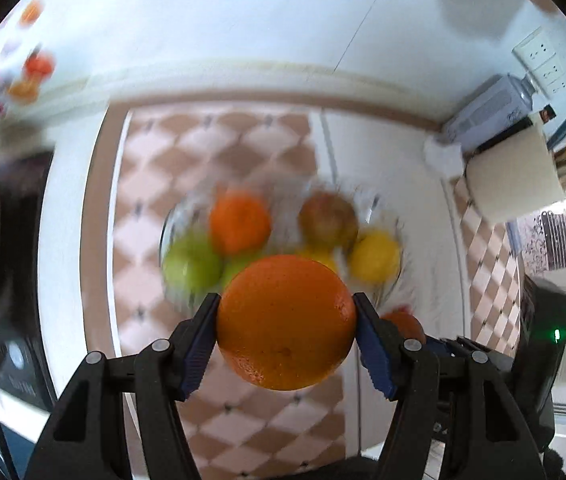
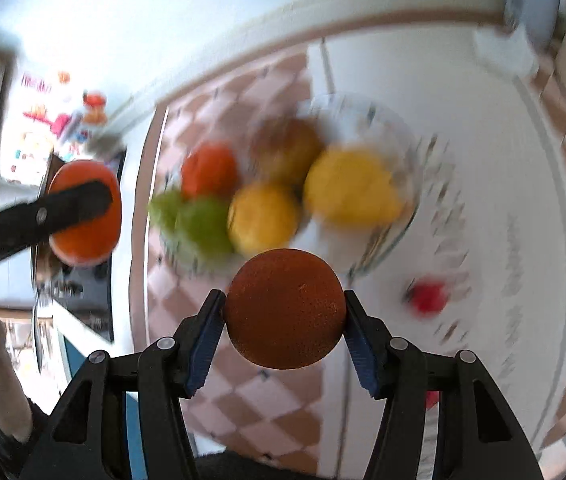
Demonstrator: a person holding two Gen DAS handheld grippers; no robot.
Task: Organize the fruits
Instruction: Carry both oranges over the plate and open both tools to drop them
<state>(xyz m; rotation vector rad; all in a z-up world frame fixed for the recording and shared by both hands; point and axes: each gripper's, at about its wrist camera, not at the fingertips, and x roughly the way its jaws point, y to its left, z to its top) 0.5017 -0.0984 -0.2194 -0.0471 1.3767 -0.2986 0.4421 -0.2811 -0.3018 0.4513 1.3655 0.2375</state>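
My left gripper [image 1: 286, 312] is shut on a large orange [image 1: 286, 322], held above the table. My right gripper [image 2: 284, 312] is shut on a darker orange [image 2: 284, 308]. Beyond both sits a clear glass bowl [image 1: 389, 286] [image 2: 399, 236] with an orange, green apples, a brownish apple and yellow lemons, all blurred. In the right wrist view the left gripper with its orange [image 2: 85, 216] shows at the far left. In the left wrist view the right gripper's orange [image 1: 405, 326] peeks out behind my right finger.
The table has a brown and pink checkered cloth [image 1: 155, 184] with a white runner. A small red fruit [image 2: 427, 298] lies on the cloth right of the bowl. A bottle [image 1: 487, 112], a paper roll [image 1: 511, 172] and wall sockets stand at the right.
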